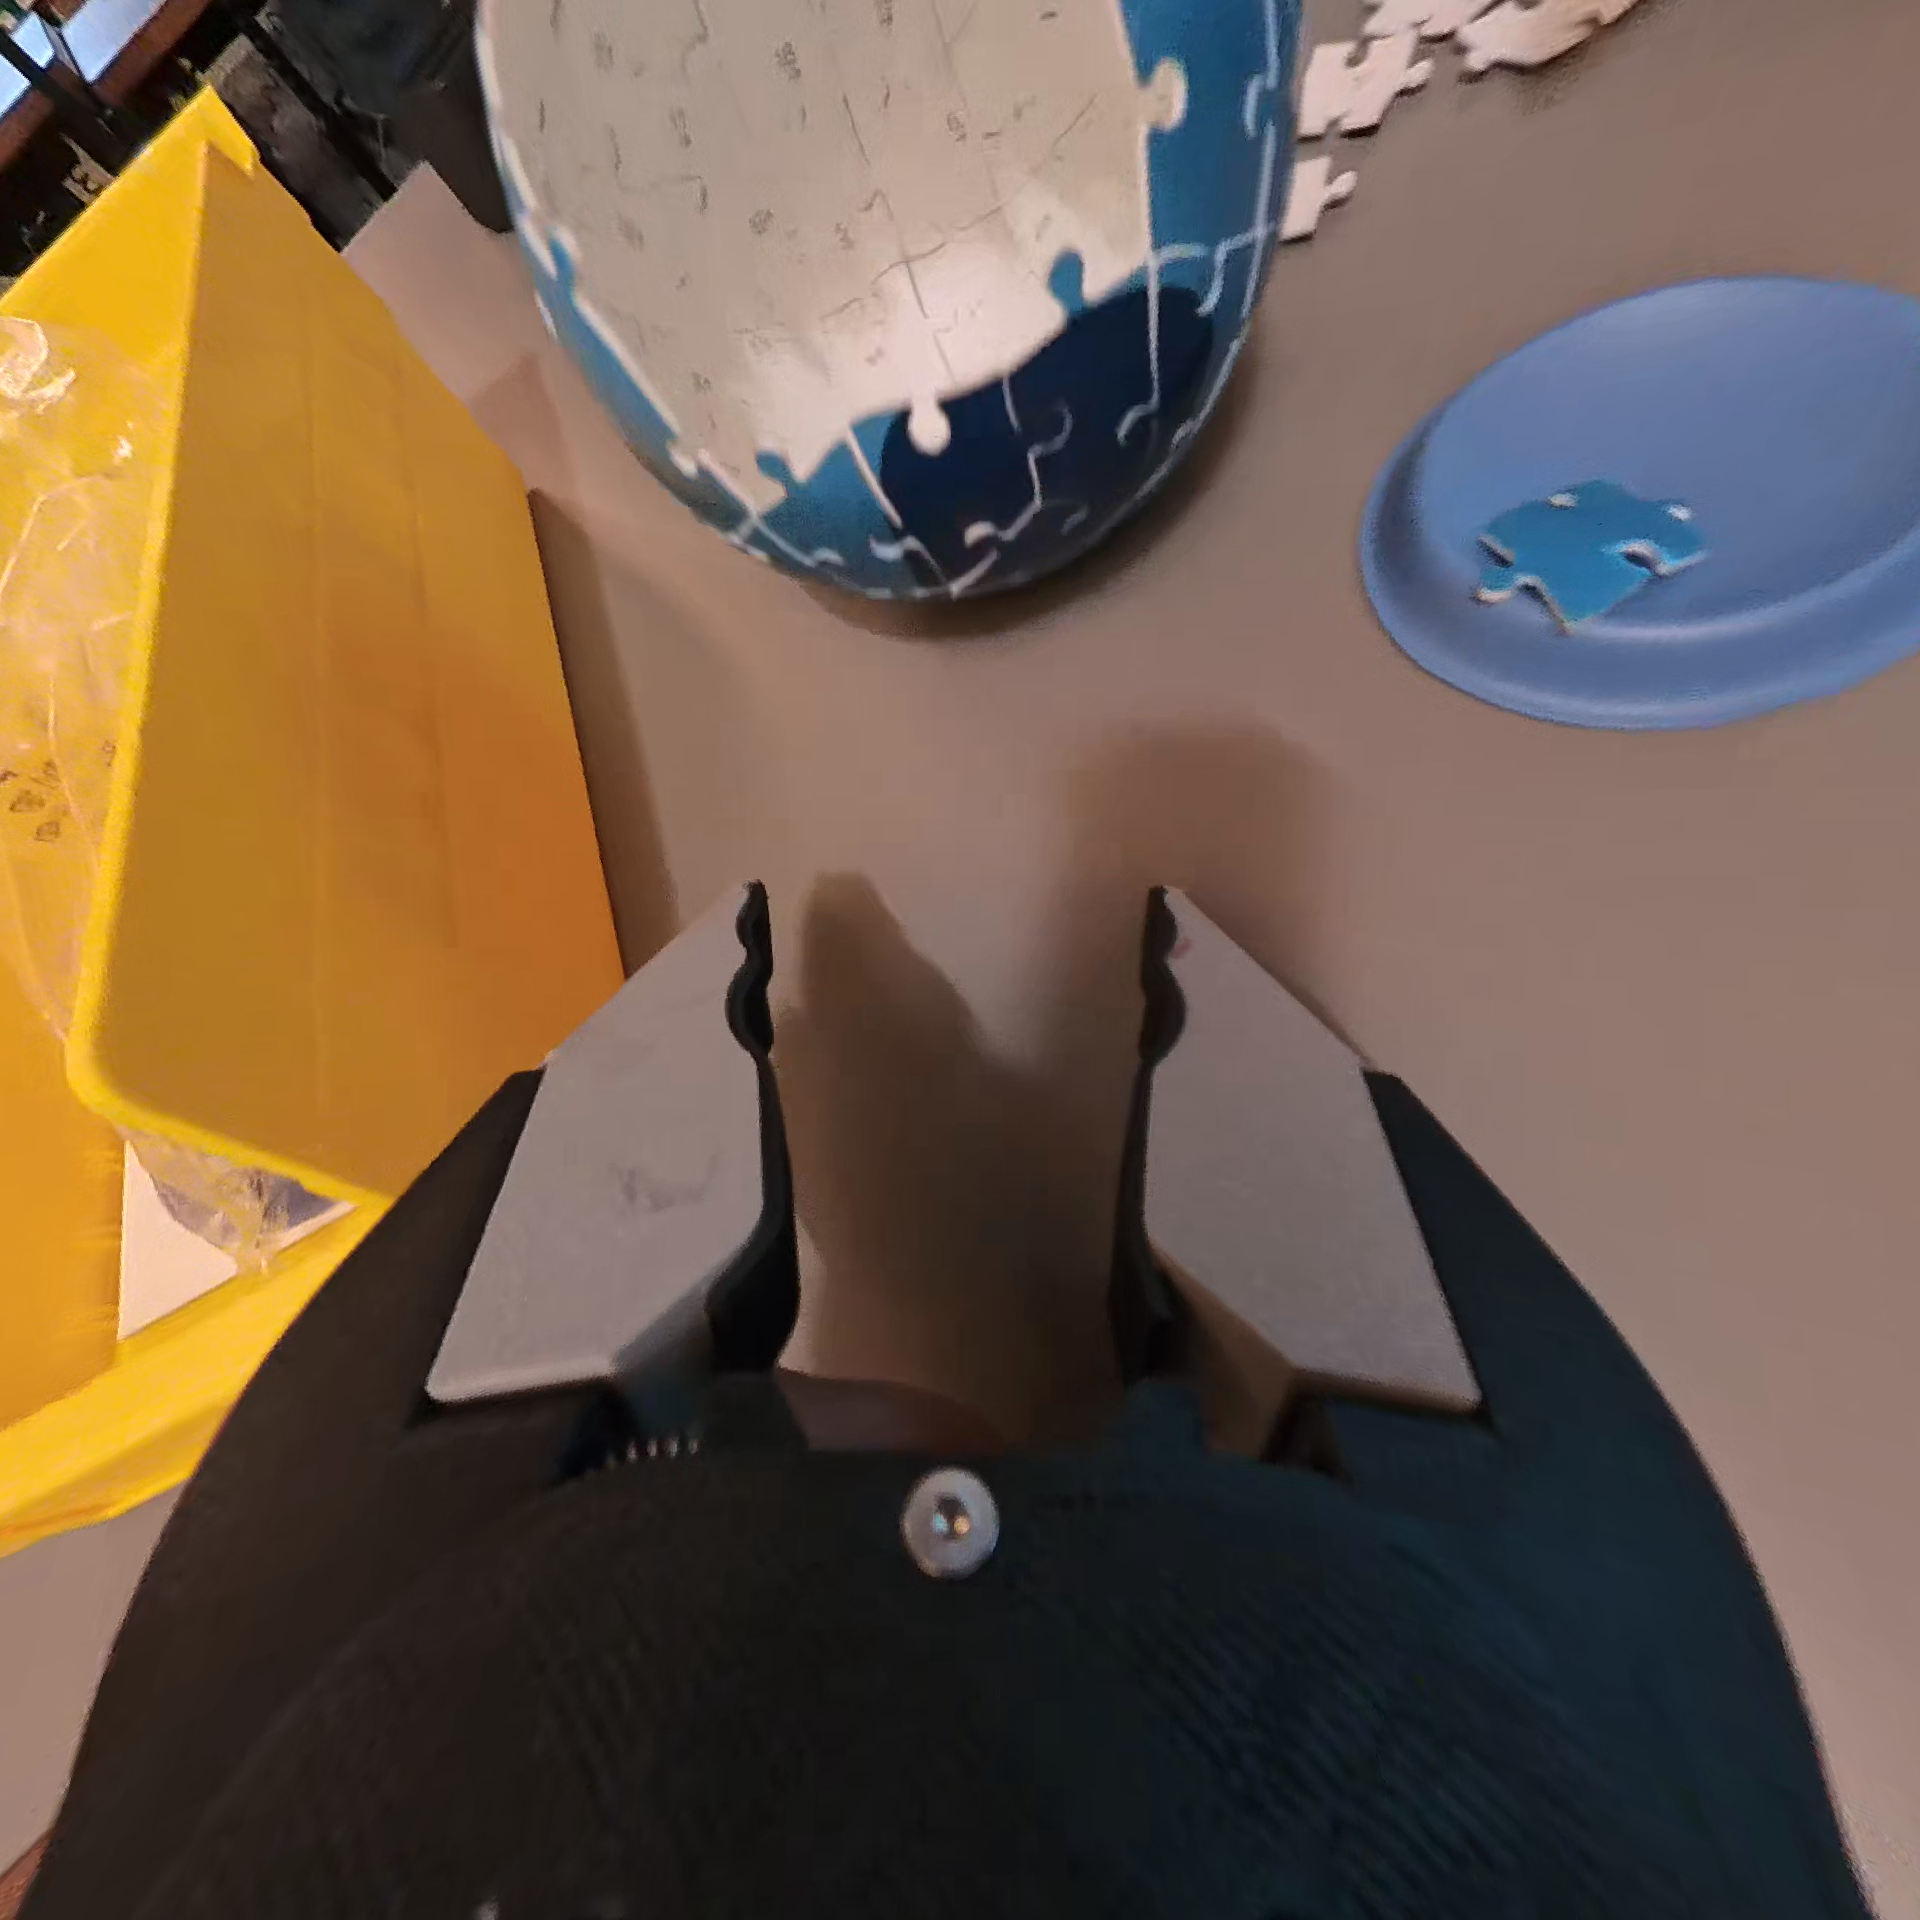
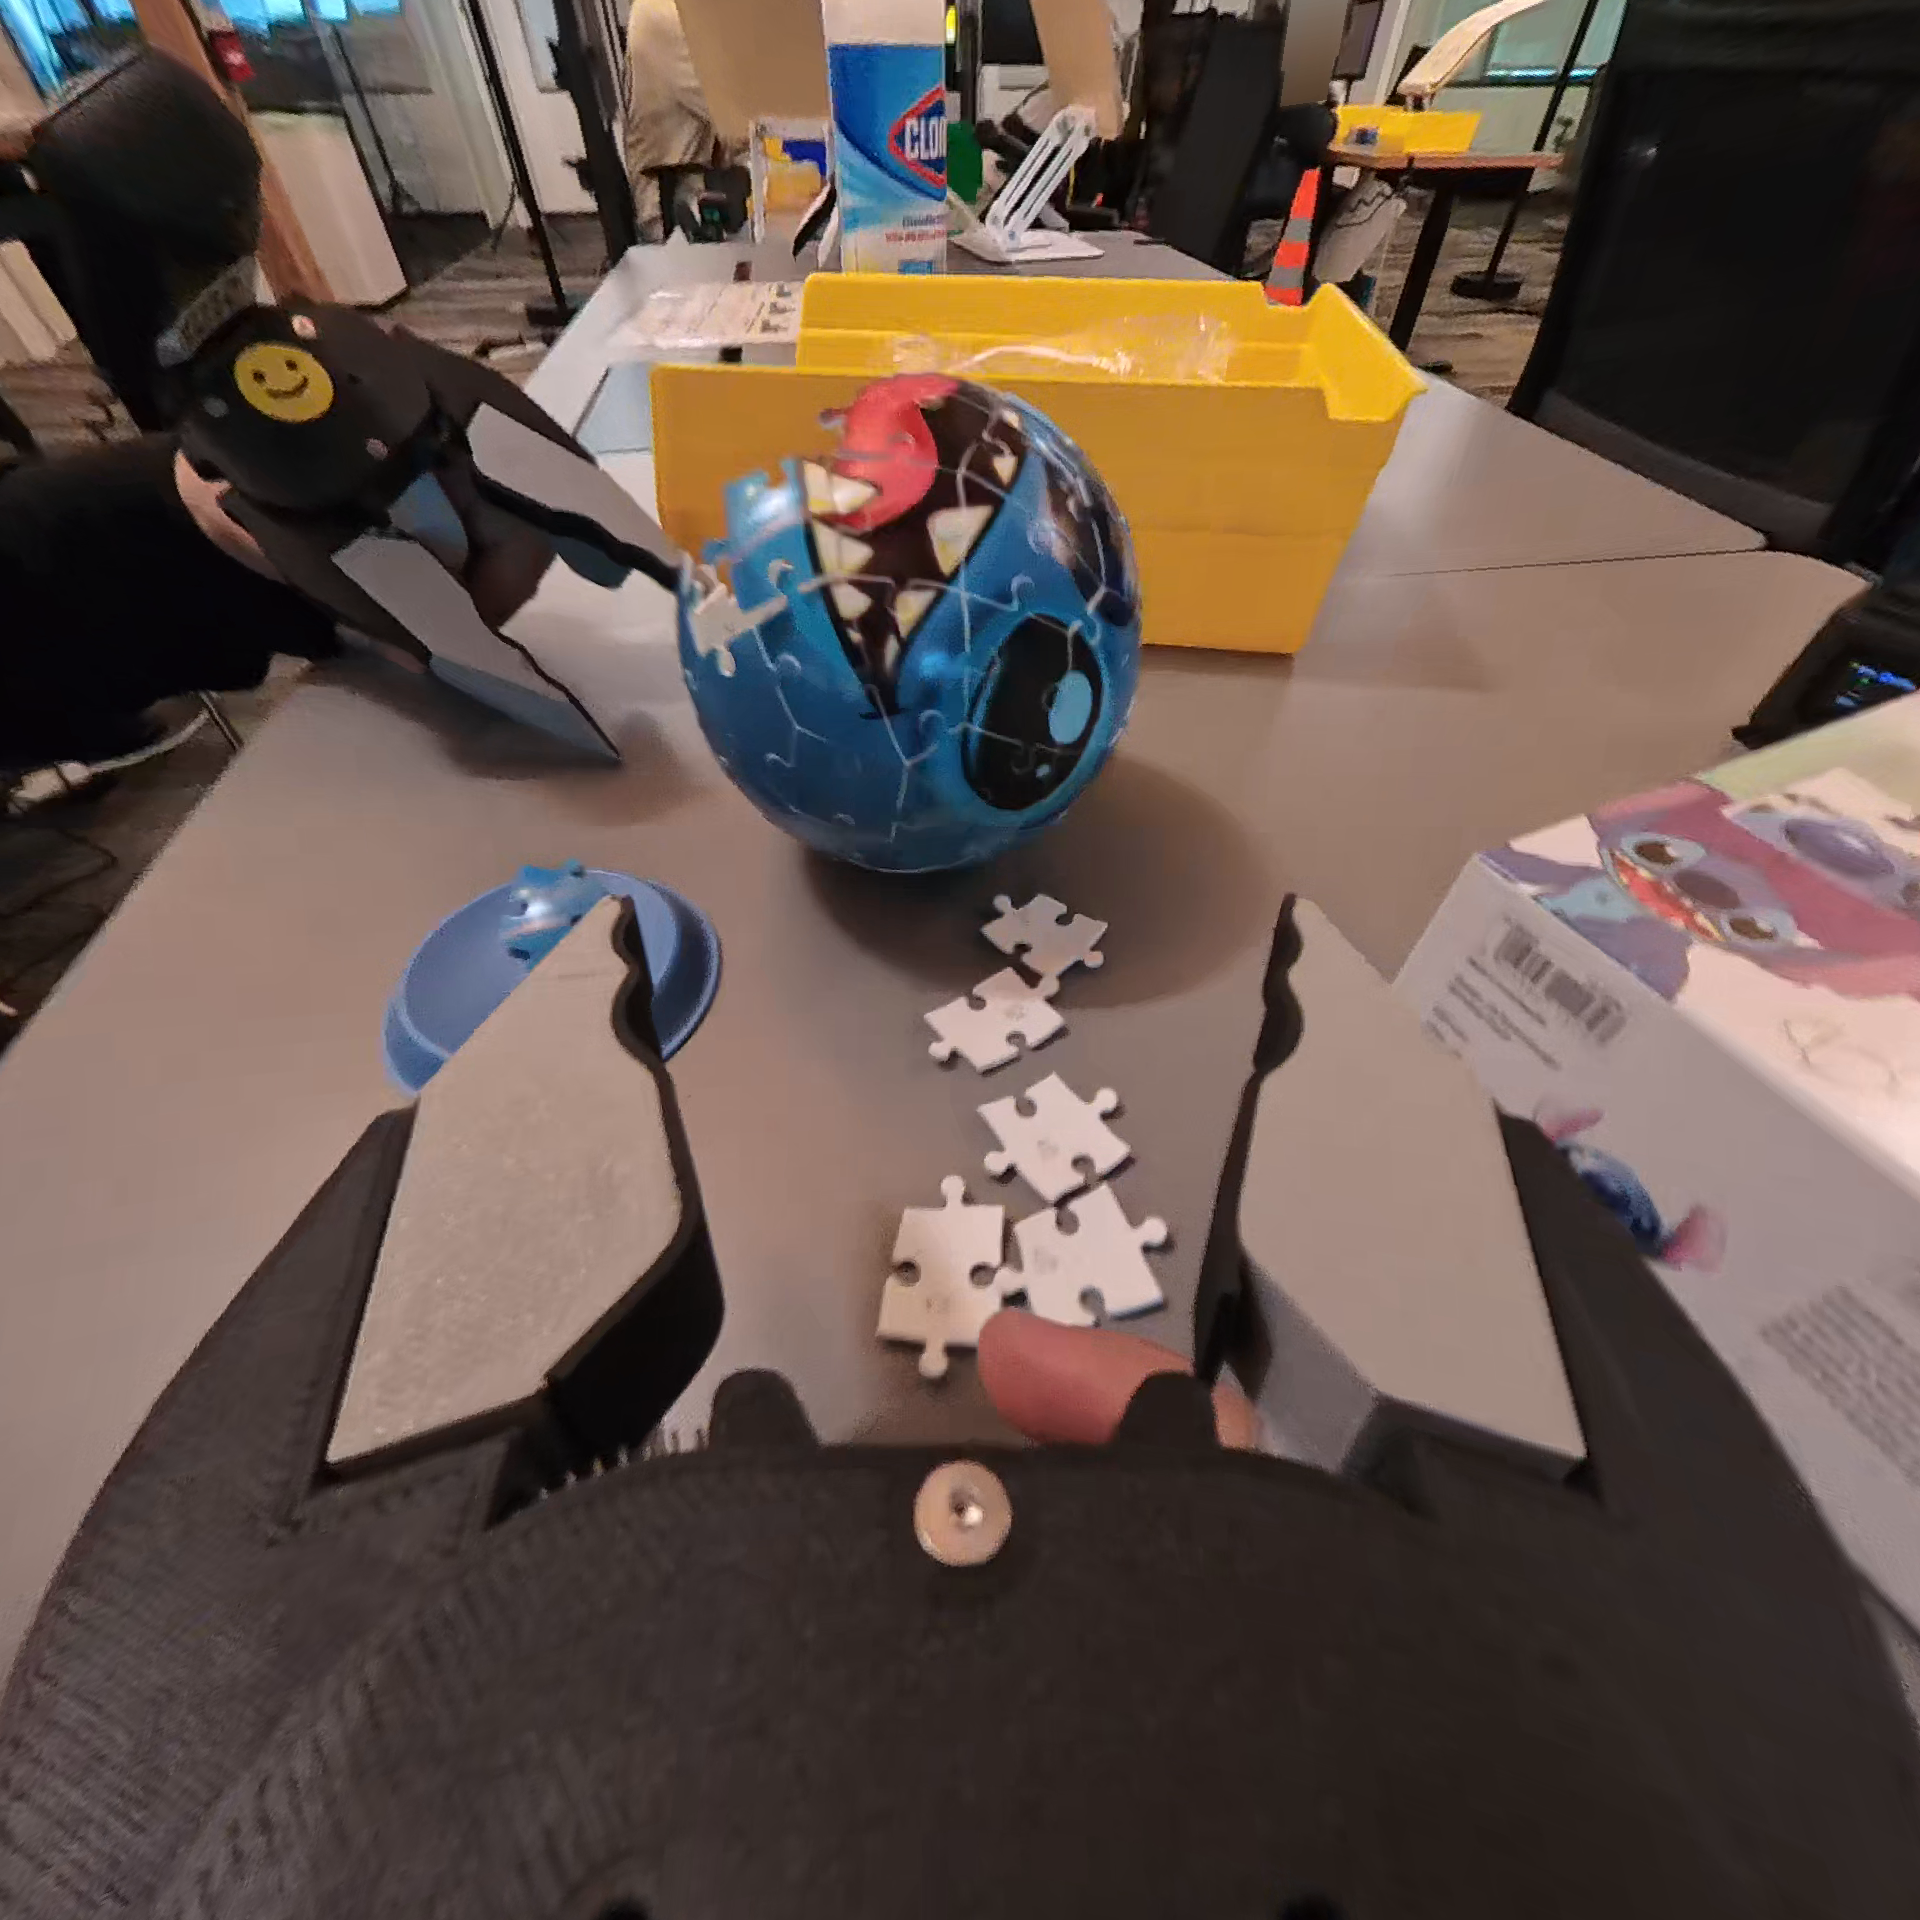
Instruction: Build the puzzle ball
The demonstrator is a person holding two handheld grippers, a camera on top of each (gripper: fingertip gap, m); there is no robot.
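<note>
The puzzle ball point(image 2: 914, 665) stands mid-table, blue with a toothed mouth and a black eye, partly built. In the left wrist view the puzzle ball point(image 1: 904, 291) shows a large gap with its white inner side. My left gripper point(image 1: 954, 904) is open and empty, a short way in front of that gap; it also shows in the right wrist view point(image 2: 644, 660). My right gripper point(image 2: 956, 925) is open and empty, low over several loose white-backed pieces point(image 2: 1039, 1132) lying between its fingers. A blue piece point(image 1: 1590, 551) lies in a blue dish point(image 1: 1766, 436).
A yellow bin point(image 2: 1039, 499) with clear plastic stands behind the ball; it is left of my left gripper point(image 1: 312, 675). The puzzle box point(image 2: 1714, 1018) sits at the right. The blue dish point(image 2: 686, 966) is left of the pieces. More white pieces point(image 1: 1351, 94) lie beyond the ball.
</note>
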